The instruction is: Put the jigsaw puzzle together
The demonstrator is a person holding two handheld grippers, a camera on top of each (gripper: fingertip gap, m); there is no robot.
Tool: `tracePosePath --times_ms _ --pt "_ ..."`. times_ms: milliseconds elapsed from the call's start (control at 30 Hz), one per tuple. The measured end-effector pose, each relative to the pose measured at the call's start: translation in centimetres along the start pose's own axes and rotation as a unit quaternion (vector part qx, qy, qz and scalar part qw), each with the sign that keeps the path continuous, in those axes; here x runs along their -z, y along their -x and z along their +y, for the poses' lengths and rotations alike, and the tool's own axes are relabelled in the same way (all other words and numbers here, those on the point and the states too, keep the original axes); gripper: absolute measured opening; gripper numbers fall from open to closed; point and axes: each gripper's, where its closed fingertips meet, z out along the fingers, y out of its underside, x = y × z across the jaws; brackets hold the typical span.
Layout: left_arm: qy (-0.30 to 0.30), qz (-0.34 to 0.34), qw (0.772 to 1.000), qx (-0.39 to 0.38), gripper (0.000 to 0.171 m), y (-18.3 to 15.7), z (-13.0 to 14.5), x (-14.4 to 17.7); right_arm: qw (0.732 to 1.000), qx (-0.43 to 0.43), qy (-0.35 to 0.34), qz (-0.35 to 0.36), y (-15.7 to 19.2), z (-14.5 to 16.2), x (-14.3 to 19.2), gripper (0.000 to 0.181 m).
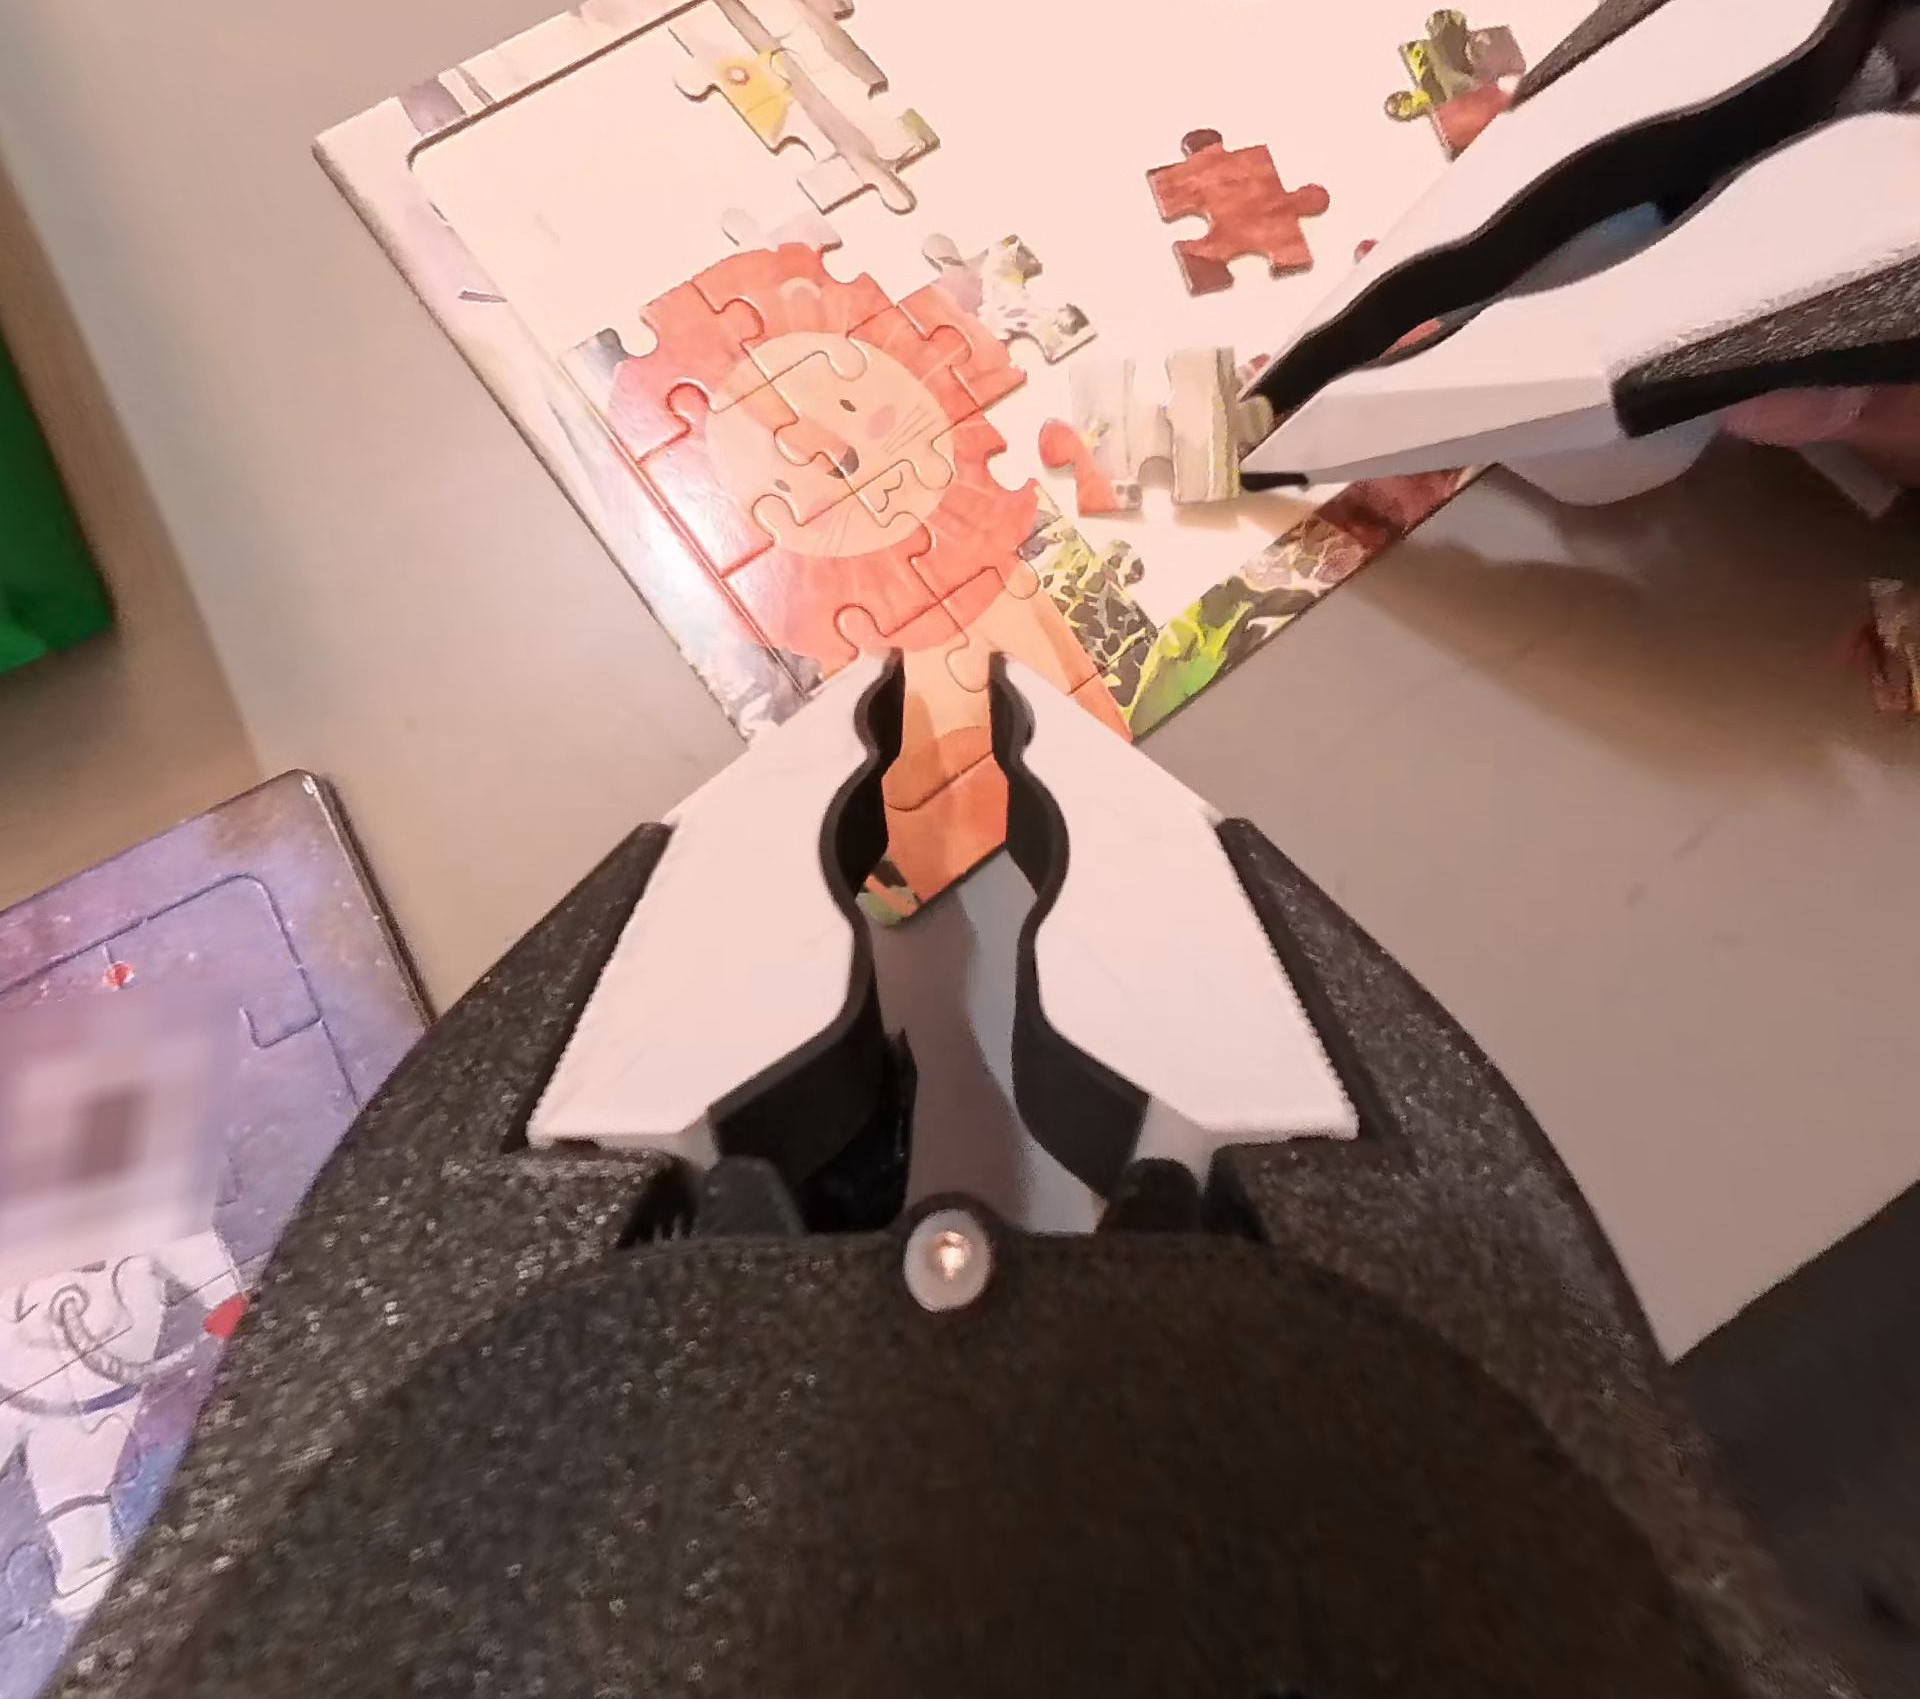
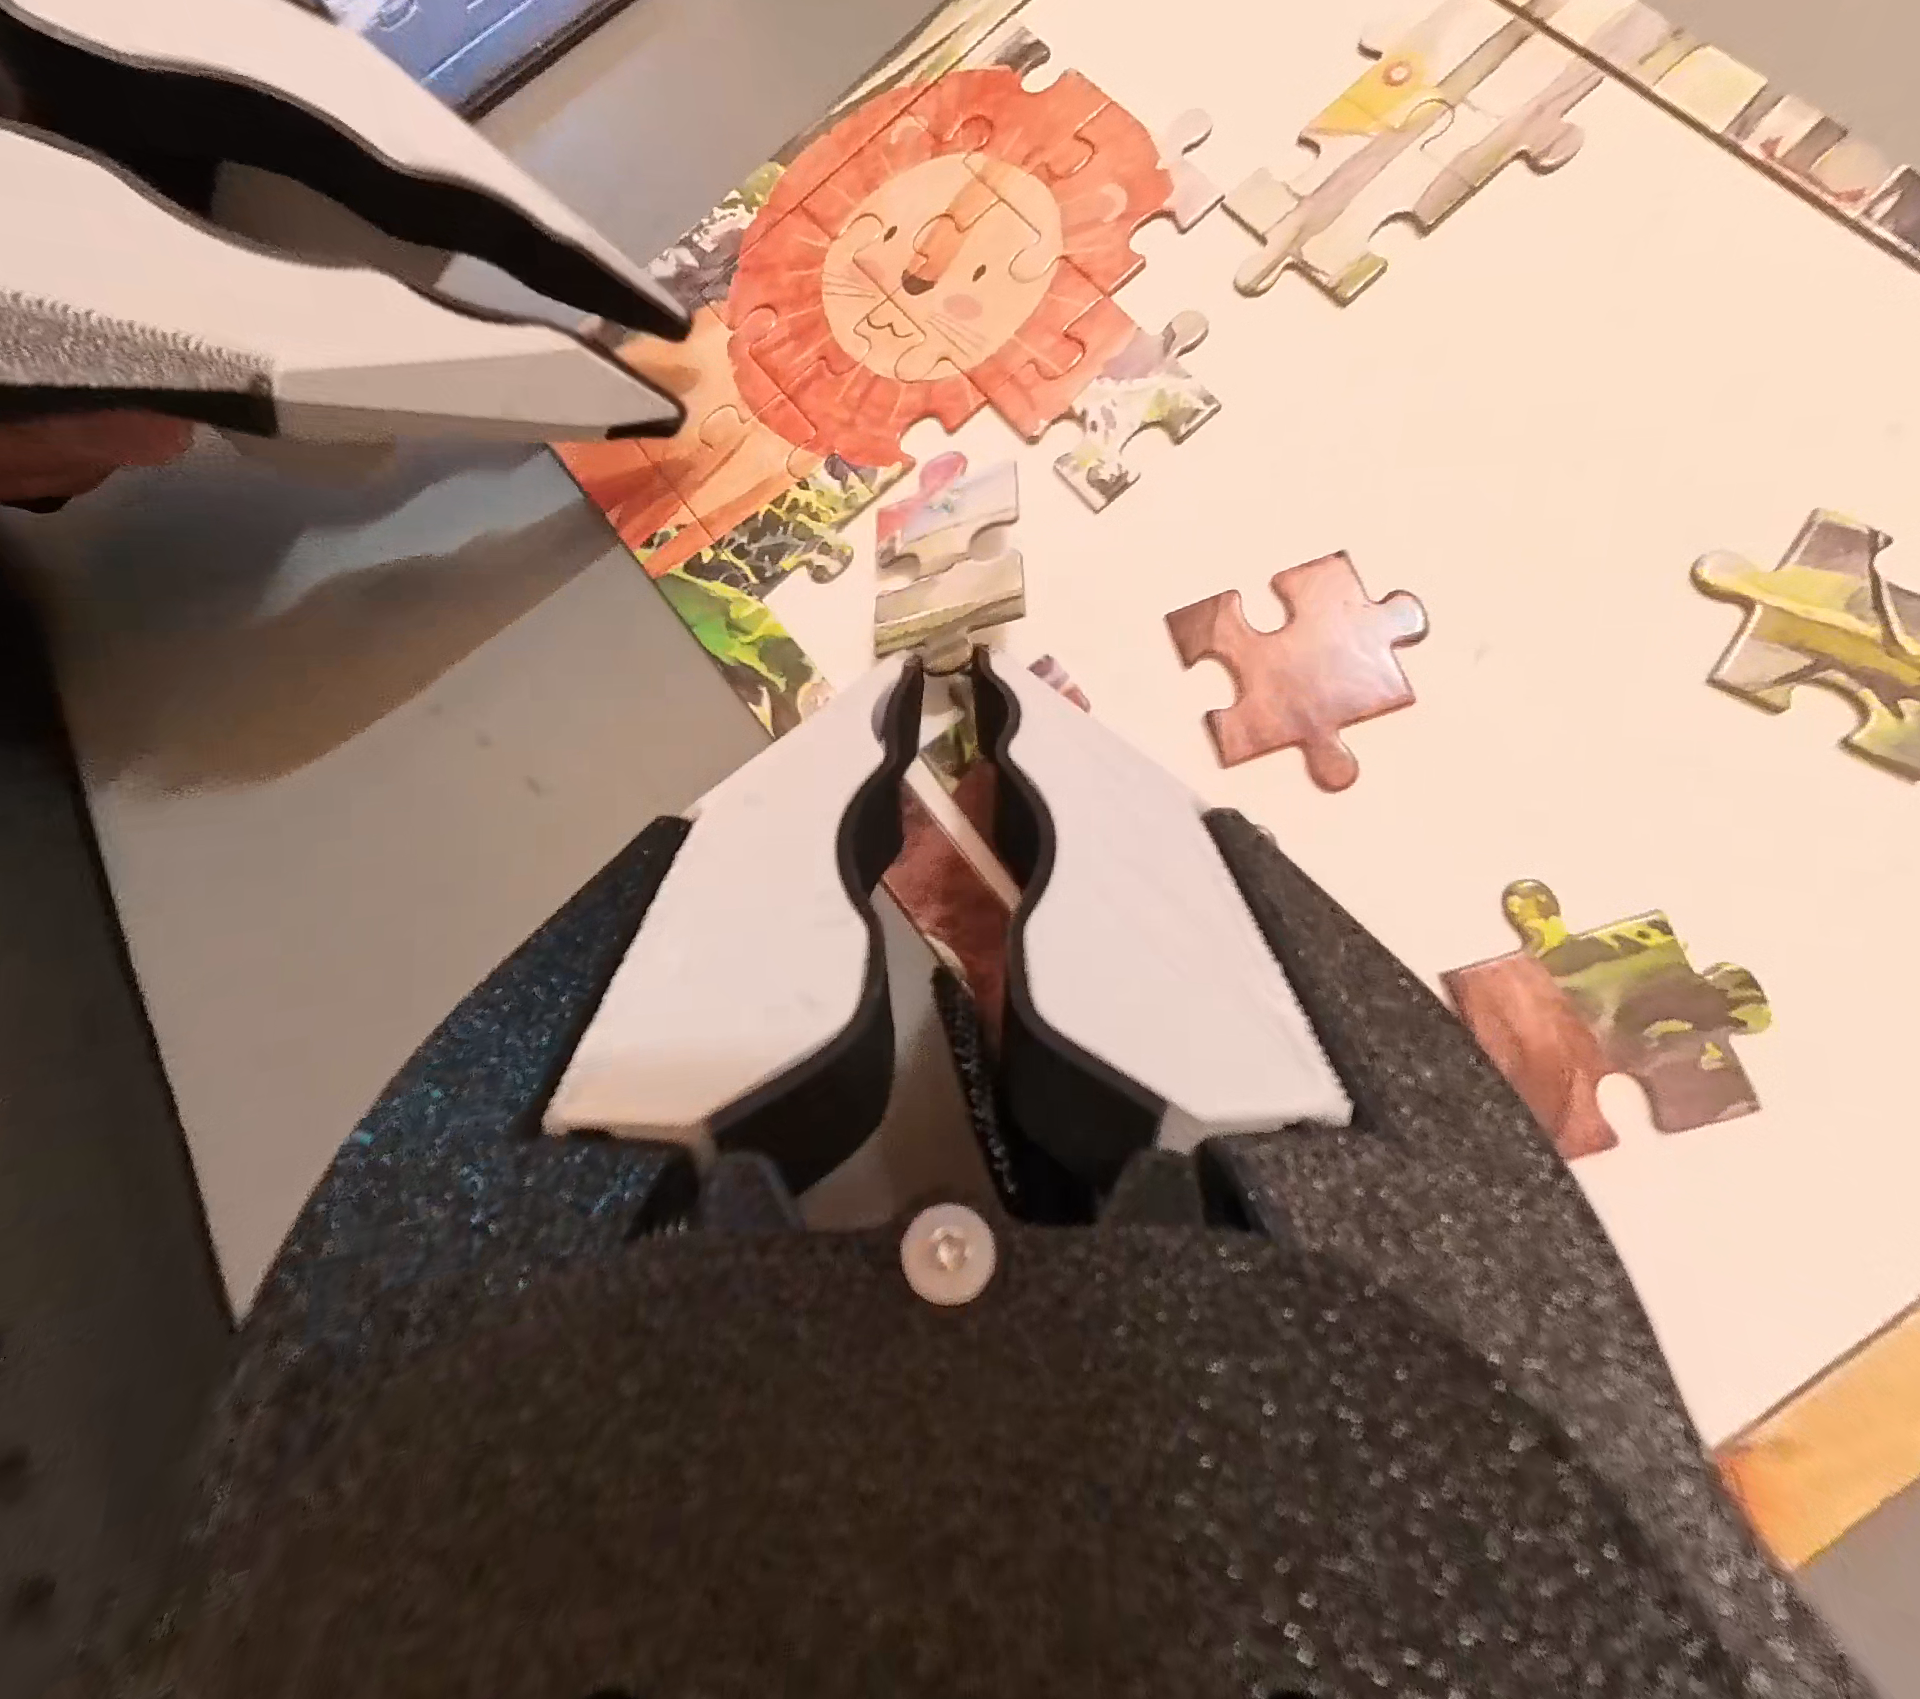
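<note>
The white puzzle tray (image 1: 1039, 39) lies on the table with a joined lion picture (image 1: 831, 423) at its near corner. My left gripper (image 1: 945, 662) is slightly open, and its tips rest on the lion's orange body. It also shows in the right wrist view (image 2: 665, 376). My right gripper (image 2: 948, 662) is shut on the tab of a grey-green piece (image 2: 951, 600), which lies flat on the tray just right of the lion. That piece (image 1: 1195, 423) touches a pink-and-orange piece (image 2: 945, 511).
Loose pieces lie on the tray: a brown one (image 2: 1299, 662), a yellow-green one (image 2: 1818, 641) and a brown-green one (image 2: 1600, 1036). A small joined cluster (image 2: 1392, 184) sits near the far edge. A blue-purple puzzle (image 1: 156, 1078) and a green object (image 1: 42, 506) lie to the left. Tip to tip, the grippers are about 8 cm apart.
</note>
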Motion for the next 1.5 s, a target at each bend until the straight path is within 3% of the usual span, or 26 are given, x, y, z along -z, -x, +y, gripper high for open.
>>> tracePosePath --times_ms 333,667,833,1067,1267,1367,1500 --pt "0.016 -0.014 1.0 -0.007 0.015 -0.2 0.6 -0.8 1.0 0.0 0.021 0.021 1.0 0.2 0.1 0.021" --pt "0.014 -0.016 1.0 -0.004 0.015 -0.2 0.6 -0.8 0.998 0.031 0.035 0.032 1.5 0.6 0.2 0.014" --pt "0.012 -0.014 1.0 -0.002 0.015 -0.2 0.6 -0.8 0.998 0.038 0.046 0.003 3.2 1.0 0.1 0.015" --pt "0.009 -0.015 1.0 -0.002 0.015 -0.2 0.6 -0.7 0.999 0.035 0.025 0.007 2.7 0.3 0.4 0.011" --pt "0.006 -0.014 1.0 -0.001 0.015 -0.2 0.6 -0.7 0.998 0.047 0.017 -0.043 4.1 -0.1 0.1 0.002" --pt "0.002 -0.017 1.0 -0.002 0.015 -0.2 0.6 -0.7 0.998 0.049 0.019 -0.021 2.7 -0.1 0.2 0.002" --pt "-0.009 -0.017 1.0 -0.001 0.015 -0.2 0.6 -0.7 0.997 0.046 0.0 -0.06 3.9 -1.0 0.1 0.004"
